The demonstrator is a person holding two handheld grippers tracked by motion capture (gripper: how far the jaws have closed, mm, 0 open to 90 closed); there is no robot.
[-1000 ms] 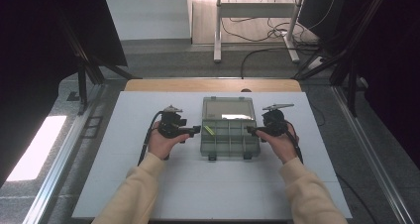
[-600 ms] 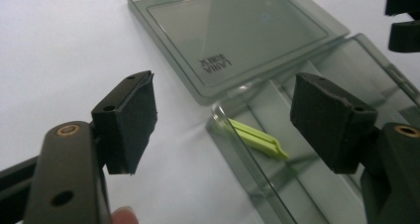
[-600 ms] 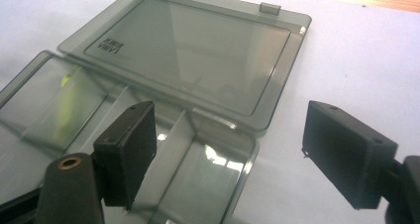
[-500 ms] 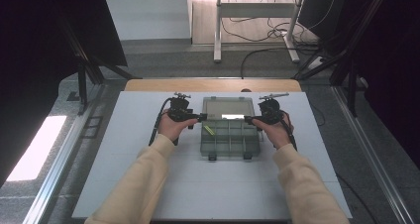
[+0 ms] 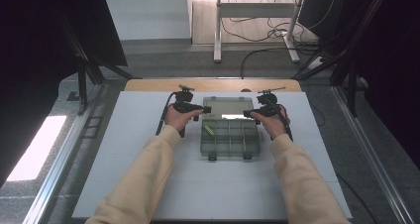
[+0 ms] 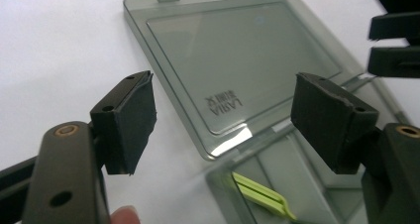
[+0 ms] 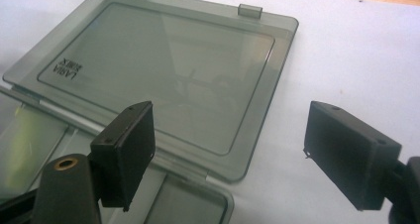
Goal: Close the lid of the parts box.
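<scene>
A person in pale yellow sleeves holds a black two-jaw gripper in each hand over a white worktop point(image 5: 148, 159), seen from the high view at mid-frame. Between the hands lies a smoky grey translucent plastic compartment box point(image 5: 230, 139), its hinged lid point(image 5: 228, 108) swung fully open and lying flat on the worktop toward the top of the frame, beyond the tray of small compartments.

The left gripper point(image 5: 206, 109) sits at the lid's left edge, and the right gripper point(image 5: 246, 114) at its right edge, the two pointing toward each other across the lid.

In the left gripper view, the left gripper's point(image 6: 223, 125) fingers point(image 6: 133, 120) stand wide apart and grip nothing; the lid point(image 6: 237, 60) fills the upper centre of the frame, with mirrored lettering near its lower edge. At the bottom centre a thin lime-green plastic strip point(image 6: 262, 196) lies in a compartment of the box point(image 6: 297, 159). The right gripper's black tips point(image 6: 393, 45) show at the upper right edge.

In the right gripper view, the right gripper's point(image 7: 228, 154) fingers point(image 7: 129, 149) are likewise spread wide and empty, hovering above the lid's point(image 7: 148, 65) near corner, with the box's tray point(image 7: 188, 204) at the bottom of the frame.
</scene>
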